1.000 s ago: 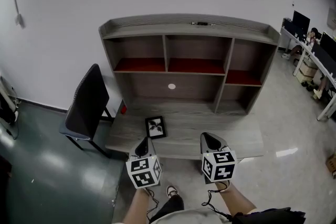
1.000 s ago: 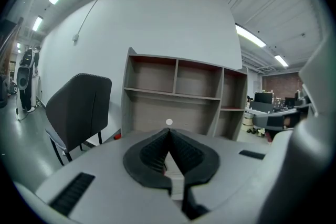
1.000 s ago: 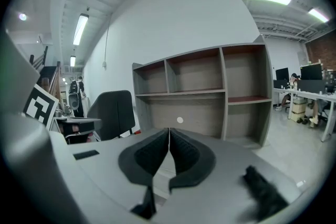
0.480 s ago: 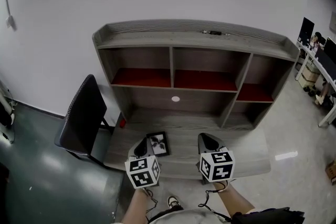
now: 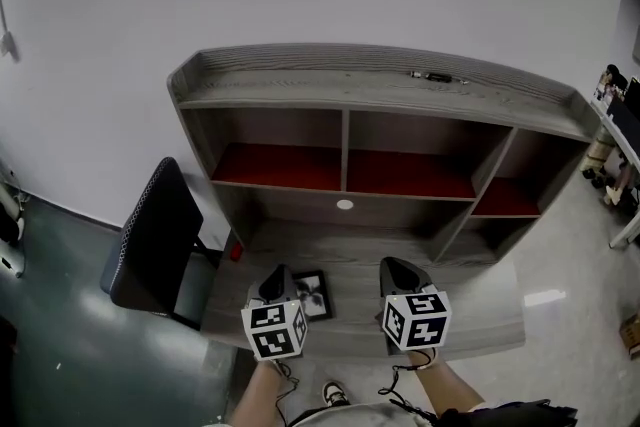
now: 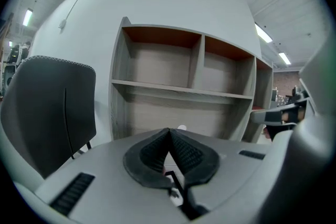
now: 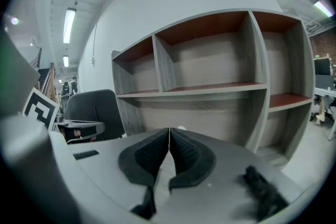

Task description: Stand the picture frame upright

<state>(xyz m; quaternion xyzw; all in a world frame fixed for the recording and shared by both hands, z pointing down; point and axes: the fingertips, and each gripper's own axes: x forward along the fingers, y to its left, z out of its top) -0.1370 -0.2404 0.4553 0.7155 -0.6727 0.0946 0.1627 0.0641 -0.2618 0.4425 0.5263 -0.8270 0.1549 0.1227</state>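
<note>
A small black picture frame lies flat on the grey desk, partly hidden behind my left gripper in the head view. That gripper hovers just over the frame's left edge, jaws shut and empty. My right gripper hangs beside it, to the right of the frame, also shut with nothing in it. In the left gripper view the closed left gripper points at the shelf unit; a sliver of the frame shows below the pads. In the right gripper view the right gripper has its pads pressed together.
A grey shelf unit with red-floored compartments stands at the back of the desk. A black chair sits at the left, a small red object near the desk's left edge. Office desks with monitors lie far right.
Both grippers and the head have moved forward toward the desk; the shelf unit looms larger. The left gripper now overlaps the picture frame. Both stayed shut.
</note>
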